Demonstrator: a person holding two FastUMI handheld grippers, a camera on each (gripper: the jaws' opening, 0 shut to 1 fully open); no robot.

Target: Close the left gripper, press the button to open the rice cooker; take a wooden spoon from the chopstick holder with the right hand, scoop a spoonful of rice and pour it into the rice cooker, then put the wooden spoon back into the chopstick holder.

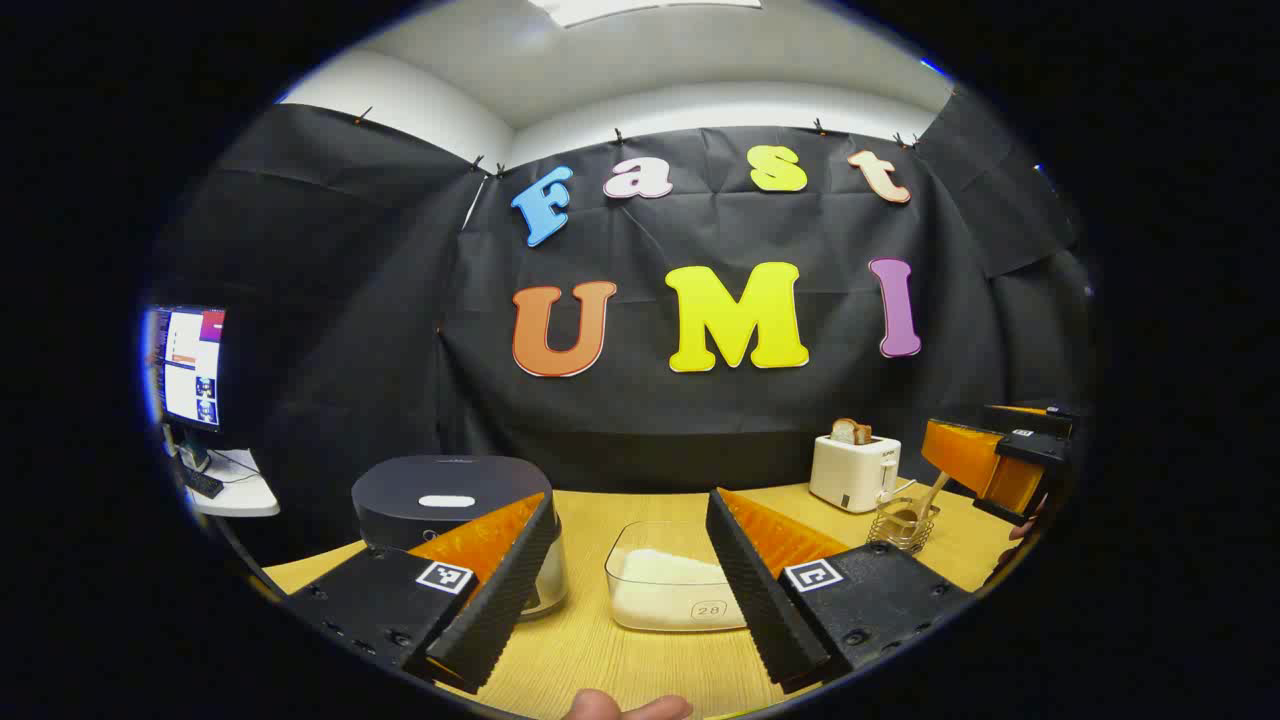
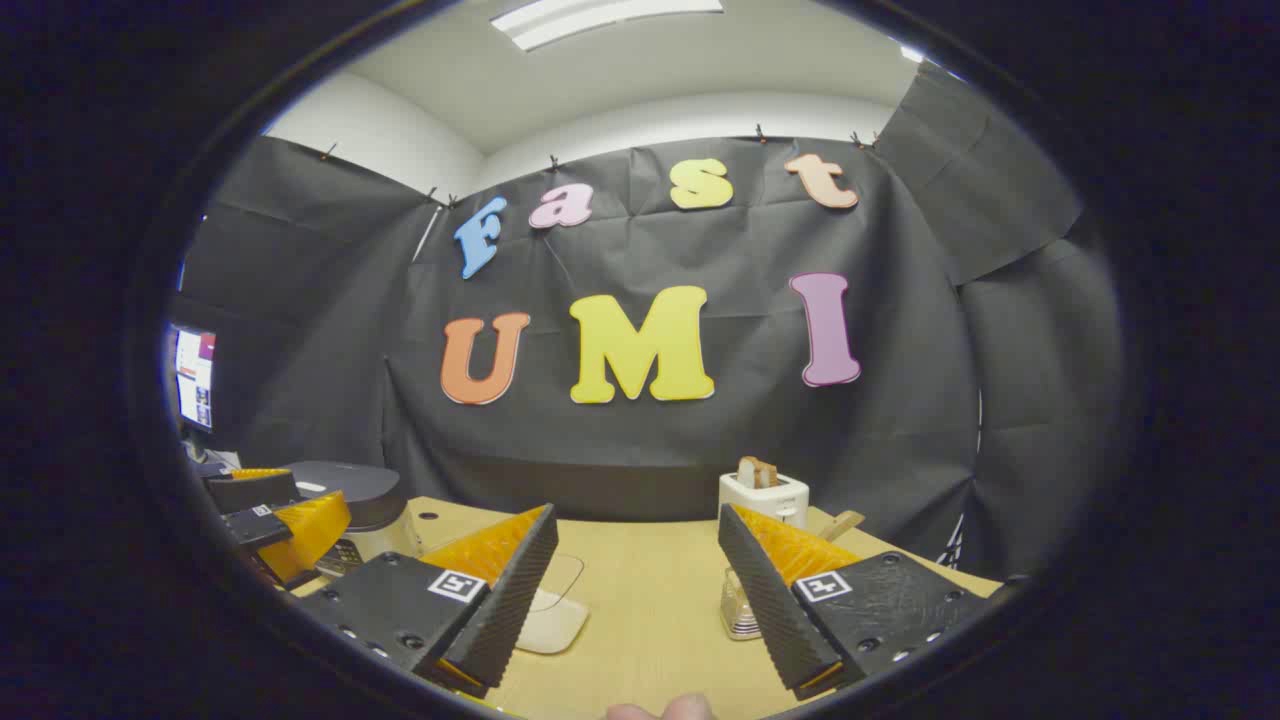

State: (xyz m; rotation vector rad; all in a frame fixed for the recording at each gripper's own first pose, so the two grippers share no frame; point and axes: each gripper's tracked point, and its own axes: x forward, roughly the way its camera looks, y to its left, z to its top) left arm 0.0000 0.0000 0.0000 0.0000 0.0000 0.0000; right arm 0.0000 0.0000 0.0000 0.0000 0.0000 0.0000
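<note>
Both tongs wide, holding nothing — left tongs (image 1: 628,610) frame a rice tub (image 1: 672,590) marked "28"

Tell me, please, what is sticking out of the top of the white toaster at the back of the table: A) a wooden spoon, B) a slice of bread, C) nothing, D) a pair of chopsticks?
B: a browned slice of bread stands in the slot of the white toaster; the wooden spoon sits in the wire chopstick holder beside it.

A light wooden table (image 1: 590,650) carries the rice cooker (image 1: 455,505), rice container (image 1: 672,580), wire chopstick holder (image 1: 903,525) and toaster (image 1: 853,470).
</note>
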